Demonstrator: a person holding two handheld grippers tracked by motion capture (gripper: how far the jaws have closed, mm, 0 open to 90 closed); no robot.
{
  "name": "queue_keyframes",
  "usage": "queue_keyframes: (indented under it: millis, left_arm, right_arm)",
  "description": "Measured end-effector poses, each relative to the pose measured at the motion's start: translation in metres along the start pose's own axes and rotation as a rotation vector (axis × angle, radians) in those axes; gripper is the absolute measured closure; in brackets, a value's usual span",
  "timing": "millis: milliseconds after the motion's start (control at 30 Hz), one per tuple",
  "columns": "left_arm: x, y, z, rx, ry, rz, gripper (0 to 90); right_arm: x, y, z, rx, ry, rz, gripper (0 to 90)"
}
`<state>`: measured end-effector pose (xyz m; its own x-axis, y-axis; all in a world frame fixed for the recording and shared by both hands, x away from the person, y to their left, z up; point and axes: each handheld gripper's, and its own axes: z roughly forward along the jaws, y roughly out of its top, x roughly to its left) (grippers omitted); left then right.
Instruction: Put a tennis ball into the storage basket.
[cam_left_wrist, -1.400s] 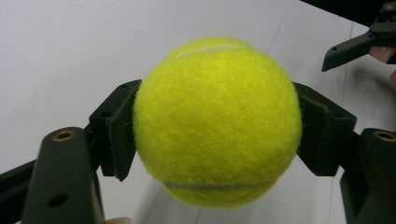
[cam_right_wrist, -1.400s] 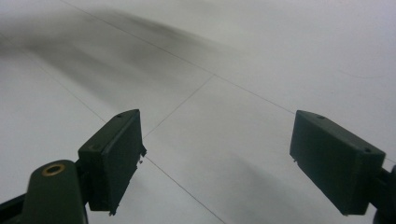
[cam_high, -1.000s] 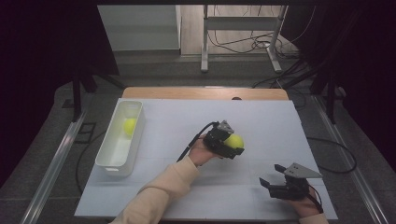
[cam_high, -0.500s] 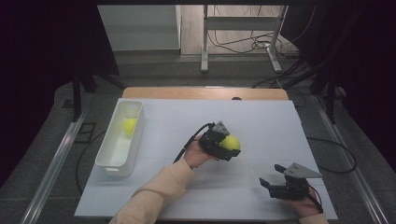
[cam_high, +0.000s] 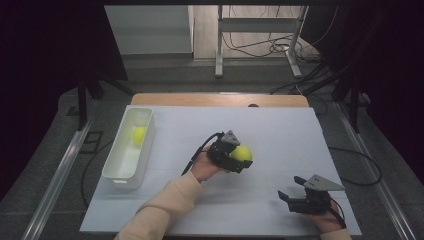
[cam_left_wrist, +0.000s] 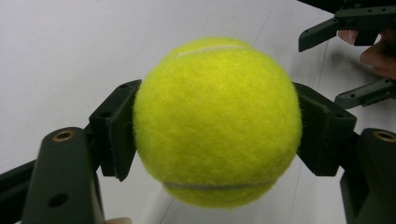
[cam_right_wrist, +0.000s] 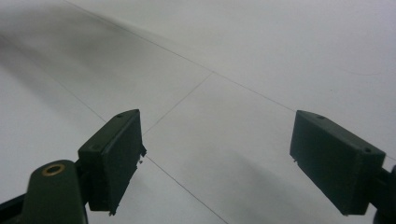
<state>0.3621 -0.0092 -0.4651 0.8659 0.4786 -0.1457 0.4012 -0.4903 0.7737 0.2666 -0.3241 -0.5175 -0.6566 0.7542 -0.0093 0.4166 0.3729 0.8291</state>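
The tennis ball (cam_high: 242, 153) sits clamped between both pads of the left gripper (cam_high: 239, 159), held above the middle of the white table (cam_high: 280, 130). The right gripper (cam_high: 290, 196) rests near the table's front right, jaws spread apart with nothing between. A second ball (cam_high: 138, 134) lies in the white bin (cam_high: 120, 172) at left.

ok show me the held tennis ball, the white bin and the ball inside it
held tennis ball (cam_left_wrist: 217, 121), left gripper view, middle of felt
white bin (cam_high: 116, 175), high view, near end of its floor
ball in the bin (cam_high: 138, 134), high view, its centre
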Motion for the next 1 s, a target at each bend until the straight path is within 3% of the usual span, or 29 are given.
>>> queue_keyframes:
  millis: [167,1000]
  left_arm:
    - [0.001,-0.002,-0.007,-0.027,0.011,-0.003,25.8]
    - [0.010,-0.015,-0.028,-0.035,0.055,-0.018,25.8]
  right_arm:
    - [0.000,0.000,0.000,0.003,-0.004,-0.002,17.7]
    - [0.000,0.000,0.000,-0.003,-0.004,0.001,17.7]
